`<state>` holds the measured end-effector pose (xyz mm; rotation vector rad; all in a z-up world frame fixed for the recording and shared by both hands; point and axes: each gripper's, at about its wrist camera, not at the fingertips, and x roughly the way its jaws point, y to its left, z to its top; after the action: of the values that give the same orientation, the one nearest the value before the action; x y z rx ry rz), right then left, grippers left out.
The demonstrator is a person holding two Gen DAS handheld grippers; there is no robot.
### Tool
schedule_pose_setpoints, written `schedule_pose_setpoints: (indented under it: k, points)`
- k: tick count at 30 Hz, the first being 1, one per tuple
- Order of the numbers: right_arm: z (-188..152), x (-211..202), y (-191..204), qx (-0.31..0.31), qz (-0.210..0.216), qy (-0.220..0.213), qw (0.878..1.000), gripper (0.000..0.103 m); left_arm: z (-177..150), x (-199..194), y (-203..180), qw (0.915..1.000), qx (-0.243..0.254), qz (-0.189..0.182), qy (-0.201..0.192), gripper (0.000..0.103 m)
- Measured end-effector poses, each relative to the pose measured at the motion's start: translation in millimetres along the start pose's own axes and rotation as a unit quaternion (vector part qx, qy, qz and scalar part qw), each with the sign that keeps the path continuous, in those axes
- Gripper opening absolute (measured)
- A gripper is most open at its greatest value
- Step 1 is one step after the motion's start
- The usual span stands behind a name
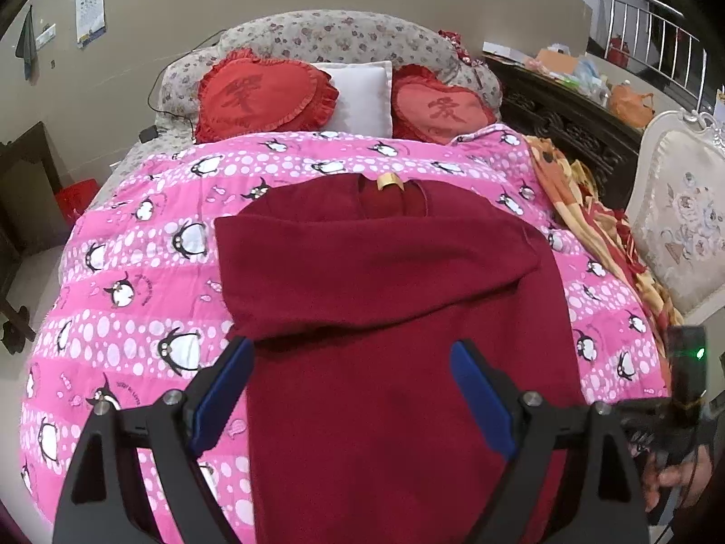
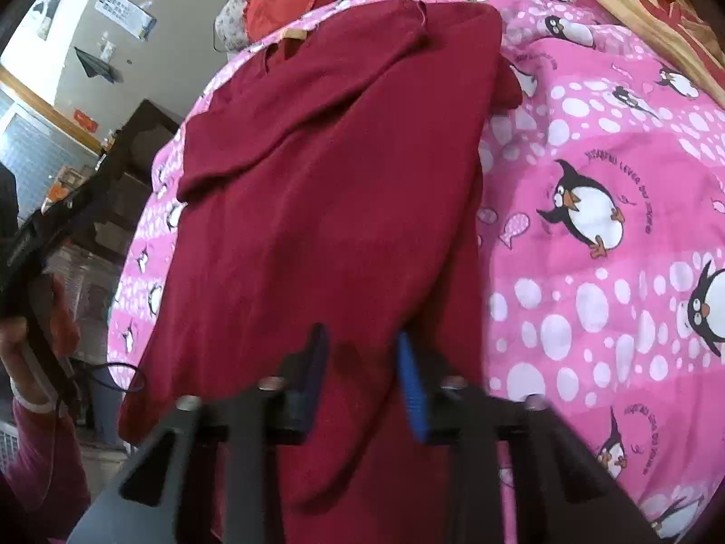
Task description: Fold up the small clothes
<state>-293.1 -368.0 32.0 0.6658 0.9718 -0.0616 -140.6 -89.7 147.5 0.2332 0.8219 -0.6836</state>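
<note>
A dark red sweater [image 1: 385,299] lies on a pink penguin quilt [image 1: 136,272], collar with a gold label [image 1: 390,180] at the far end, one sleeve folded across the chest. My left gripper [image 1: 353,362] is open, its blue pads [image 1: 226,390] spread above the sweater's lower part, holding nothing. In the right wrist view the same sweater [image 2: 317,172] fills the middle. My right gripper [image 2: 362,358] has its blue pads [image 2: 412,390] part way closed around a raised fold of the sweater's near edge; whether they pinch it is unclear.
Two red heart cushions [image 1: 263,95] and a white pillow [image 1: 362,95] lie at the bed's head. An orange patterned blanket [image 1: 589,208] lies along the quilt's right side. A white upholstered chair [image 1: 679,217] stands at the right. A dark cabinet [image 2: 131,154] stands left of the bed.
</note>
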Motion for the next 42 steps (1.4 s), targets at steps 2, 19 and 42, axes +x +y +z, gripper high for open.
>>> schedule_pose_setpoints:
  k: [2,19,42]
  points:
    - [4,-18,-4,0.013,0.024,-0.028,0.999,0.0,0,-3,7,1.0,-0.002,0.004,-0.004,0.091]
    - [128,-119,85,-0.056,0.143,-0.141,0.978,0.0,14,-5,83,0.9966,-0.071,0.032,-0.028,0.091]
    - [160,76,126,-0.137,0.055,0.005,0.989,0.012,11,54,100,0.997,-0.075,0.019,0.001,0.091]
